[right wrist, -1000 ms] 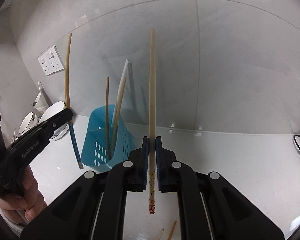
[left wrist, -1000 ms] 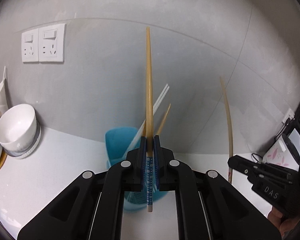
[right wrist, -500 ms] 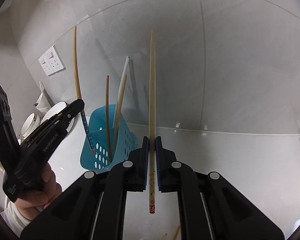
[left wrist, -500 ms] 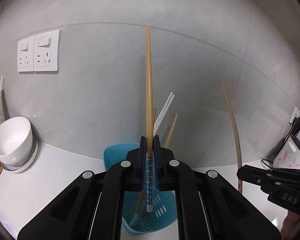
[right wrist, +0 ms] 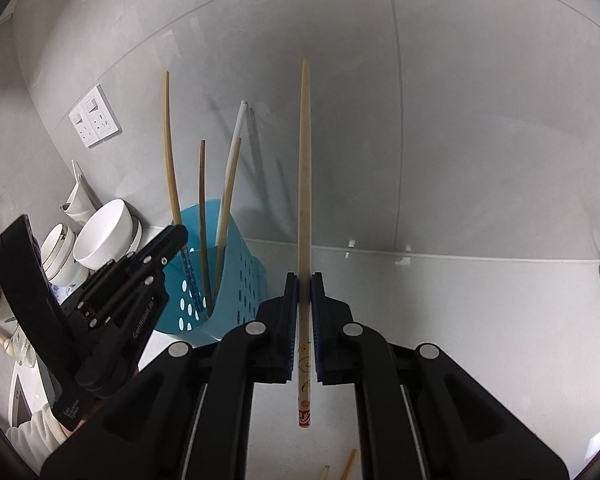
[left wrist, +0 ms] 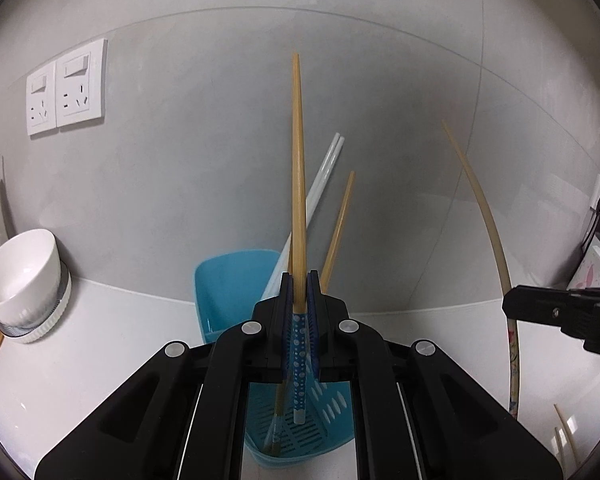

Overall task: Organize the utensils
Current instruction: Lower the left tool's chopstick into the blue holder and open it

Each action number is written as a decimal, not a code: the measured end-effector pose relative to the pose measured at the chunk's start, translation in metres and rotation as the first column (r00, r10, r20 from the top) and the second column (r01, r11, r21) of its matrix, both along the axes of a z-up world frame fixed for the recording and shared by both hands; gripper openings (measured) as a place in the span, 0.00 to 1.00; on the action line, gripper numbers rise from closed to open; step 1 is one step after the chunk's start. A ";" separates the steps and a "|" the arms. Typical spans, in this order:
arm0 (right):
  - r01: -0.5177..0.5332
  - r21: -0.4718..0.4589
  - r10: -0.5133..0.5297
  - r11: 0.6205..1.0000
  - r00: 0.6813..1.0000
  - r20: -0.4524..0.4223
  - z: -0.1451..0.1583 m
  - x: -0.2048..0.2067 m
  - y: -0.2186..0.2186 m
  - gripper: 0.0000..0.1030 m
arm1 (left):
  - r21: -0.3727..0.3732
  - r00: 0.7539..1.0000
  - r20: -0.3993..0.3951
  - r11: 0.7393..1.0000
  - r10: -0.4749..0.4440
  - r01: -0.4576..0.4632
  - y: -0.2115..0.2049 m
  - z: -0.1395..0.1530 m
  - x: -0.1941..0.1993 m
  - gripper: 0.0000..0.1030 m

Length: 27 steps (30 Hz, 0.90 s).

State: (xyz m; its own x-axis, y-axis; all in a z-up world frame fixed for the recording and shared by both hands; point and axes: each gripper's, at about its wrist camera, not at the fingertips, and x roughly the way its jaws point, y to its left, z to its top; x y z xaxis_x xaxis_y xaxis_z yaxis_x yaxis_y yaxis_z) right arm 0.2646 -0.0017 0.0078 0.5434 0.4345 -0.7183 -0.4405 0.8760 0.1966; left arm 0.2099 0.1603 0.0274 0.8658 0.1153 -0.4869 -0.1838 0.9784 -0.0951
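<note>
Left gripper [left wrist: 299, 300]: clenched on the blue-dotted chopstick [left wrist: 299, 208], lower end held inside the blue basket [left wrist: 236, 280].
Right gripper [right wrist: 305, 292]: clenched on the cartoon-printed chopstick [right wrist: 305, 200], held at the basket's 3 o'clock.

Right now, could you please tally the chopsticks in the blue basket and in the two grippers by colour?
White chopsticks in the basket: 2
Wooden chopsticks in the basket: 2
Wooden, held: blue-handled chopstick in the left gripper, cartoon-handled chopstick in the right gripper: 2
Total: 6
</note>
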 end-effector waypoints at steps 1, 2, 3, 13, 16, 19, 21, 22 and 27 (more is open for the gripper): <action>-0.001 0.000 0.001 1.000 1.000 -0.001 0.000 0.000 0.000 0.06 | 0.003 1.000 -0.004 1.000 -0.003 0.003 -0.001 -0.001 0.000 0.06; -0.001 0.000 0.001 1.000 1.000 -0.001 0.000 0.001 0.001 0.06 | 0.005 1.000 -0.007 1.000 -0.006 0.006 -0.002 -0.002 0.000 0.06; -0.001 -0.001 0.001 1.000 1.000 -0.002 -0.001 0.001 0.001 0.06 | 0.005 1.000 -0.009 1.000 -0.009 0.009 -0.003 -0.003 -0.001 0.06; -0.010 -0.003 0.010 1.000 1.000 0.001 0.001 -0.001 0.002 0.06 | 0.011 0.998 -0.070 1.000 -0.011 0.012 -0.007 0.000 -0.003 0.16; -0.011 0.002 0.011 1.000 1.000 0.001 0.002 -0.001 0.003 0.06 | 0.014 0.993 -0.119 1.000 0.018 -0.017 -0.005 0.006 -0.008 0.42; -0.028 0.016 0.028 0.999 1.000 0.009 0.003 -0.001 0.006 0.06 | -0.015 0.984 -0.171 0.999 0.042 -0.046 0.001 0.012 -0.016 0.58; -0.041 0.032 0.040 0.999 0.999 0.014 0.005 -0.002 0.010 0.06 | -0.035 0.978 -0.201 0.997 0.057 -0.065 0.005 0.015 -0.023 0.69; -0.051 0.045 0.050 0.998 0.999 0.016 0.006 -0.002 0.012 0.06 | -0.036 0.976 -0.210 0.997 0.063 -0.072 0.008 0.016 -0.026 0.71; -0.113 0.121 0.110 0.986 0.994 0.029 0.011 -0.003 0.023 0.06 | -0.034 0.959 -0.276 0.997 0.062 -0.075 0.013 0.013 -0.037 0.88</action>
